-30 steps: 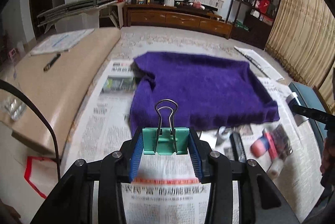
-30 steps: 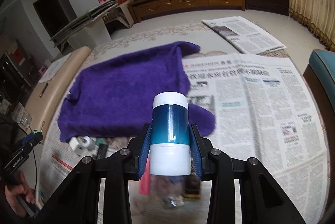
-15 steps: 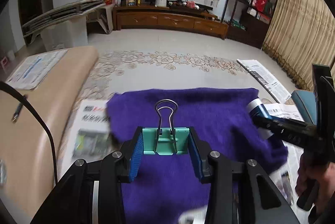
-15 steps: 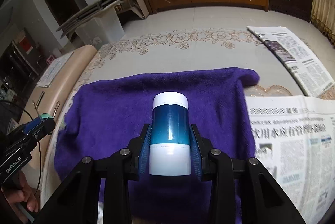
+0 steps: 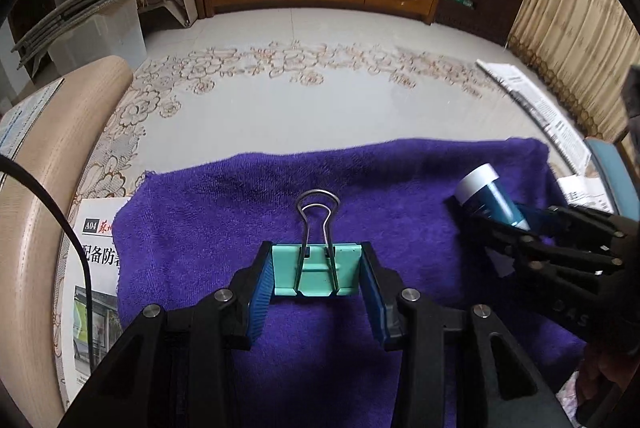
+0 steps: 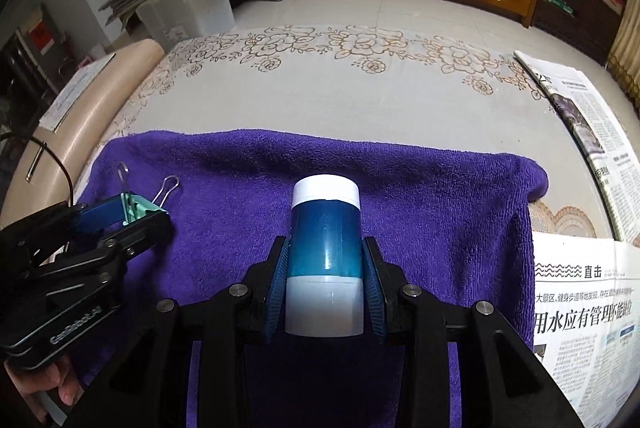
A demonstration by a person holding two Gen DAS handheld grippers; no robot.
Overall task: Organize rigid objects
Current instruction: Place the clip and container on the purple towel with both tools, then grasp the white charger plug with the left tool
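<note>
left gripper [image 5: 316, 274] clamped on green binder clip [image 5: 316, 268]; right gripper [image 6: 325, 278] grasping blue-white bottle [image 6: 325, 260]; both above purple towel [image 5: 400, 196].

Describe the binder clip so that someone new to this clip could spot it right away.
Find the purple towel spread over the floor. Above its left part, the left gripper holds the binder clip between its blue pads. It is mint green with looped wire handles, unlike the blue, white-capped bottle in the right gripper.
</note>
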